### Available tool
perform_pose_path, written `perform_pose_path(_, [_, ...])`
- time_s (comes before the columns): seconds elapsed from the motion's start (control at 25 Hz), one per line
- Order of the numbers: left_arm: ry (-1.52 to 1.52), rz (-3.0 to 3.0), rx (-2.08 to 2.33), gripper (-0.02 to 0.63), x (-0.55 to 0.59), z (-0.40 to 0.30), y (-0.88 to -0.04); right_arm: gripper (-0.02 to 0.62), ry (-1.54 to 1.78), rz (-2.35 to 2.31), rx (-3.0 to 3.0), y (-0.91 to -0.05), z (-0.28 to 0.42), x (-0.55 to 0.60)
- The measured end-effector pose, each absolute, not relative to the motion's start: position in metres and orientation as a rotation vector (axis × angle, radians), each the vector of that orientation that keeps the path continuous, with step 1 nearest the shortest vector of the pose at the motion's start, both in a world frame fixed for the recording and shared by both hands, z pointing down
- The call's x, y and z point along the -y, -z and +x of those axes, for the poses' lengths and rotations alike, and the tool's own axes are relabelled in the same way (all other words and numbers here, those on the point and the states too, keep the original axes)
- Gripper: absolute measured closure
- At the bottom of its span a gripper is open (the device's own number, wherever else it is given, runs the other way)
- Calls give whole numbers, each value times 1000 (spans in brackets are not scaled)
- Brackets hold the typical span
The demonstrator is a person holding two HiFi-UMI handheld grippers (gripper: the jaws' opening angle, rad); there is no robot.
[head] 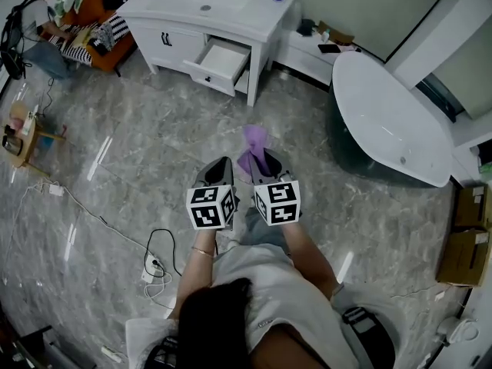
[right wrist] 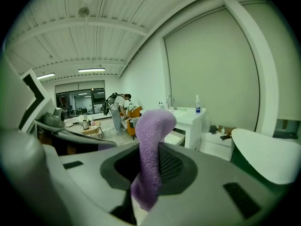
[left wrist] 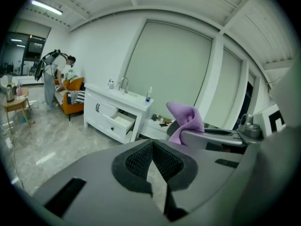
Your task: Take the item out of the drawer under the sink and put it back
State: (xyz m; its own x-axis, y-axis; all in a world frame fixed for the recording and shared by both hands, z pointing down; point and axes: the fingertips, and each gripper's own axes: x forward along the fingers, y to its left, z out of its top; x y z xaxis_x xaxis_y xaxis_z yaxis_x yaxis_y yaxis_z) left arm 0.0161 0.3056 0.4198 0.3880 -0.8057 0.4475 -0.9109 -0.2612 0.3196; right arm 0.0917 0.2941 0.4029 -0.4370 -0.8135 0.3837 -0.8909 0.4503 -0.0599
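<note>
The white vanity [head: 177,12] stands across the floor ahead, and its right-hand drawer [head: 221,61] is pulled open; what lies inside is too far off to make out. My right gripper [head: 262,165] is shut on a purple cloth [head: 255,141], which sticks up from between the pads [right wrist: 174,166] and droops over them. In the right gripper view the cloth [right wrist: 151,147] hides the jaw tips. My left gripper [head: 221,169] is held beside it at the same height, shut and holding nothing. From the left gripper view, the cloth [left wrist: 186,119] and the open drawer [left wrist: 121,122] are both in sight.
A white bathtub [head: 388,118] fills the right side. A low white shelf [head: 311,52] sits between tub and vanity. At far left are an orange sofa [head: 92,29] with another person, and a small wooden table [head: 21,133]. A cable and power strip [head: 154,264] lie near my feet.
</note>
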Motion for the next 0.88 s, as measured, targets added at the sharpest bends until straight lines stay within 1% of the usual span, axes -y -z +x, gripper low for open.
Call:
perform_pose_path(0.24, [-230, 2072, 1481, 601, -244, 35, -423, 509, -393, 1370, 2417, -413, 103, -234])
perform_pose_path(0.44, [-283, 2028, 1519, 601, -196, 50, -428, 509, -390, 1309, 2438, -415, 118, -184])
perform_pose_path(0.88, [-227, 1966, 1580, 601, -135, 68, -428, 509, -372, 1220, 2485, -416, 133, -114])
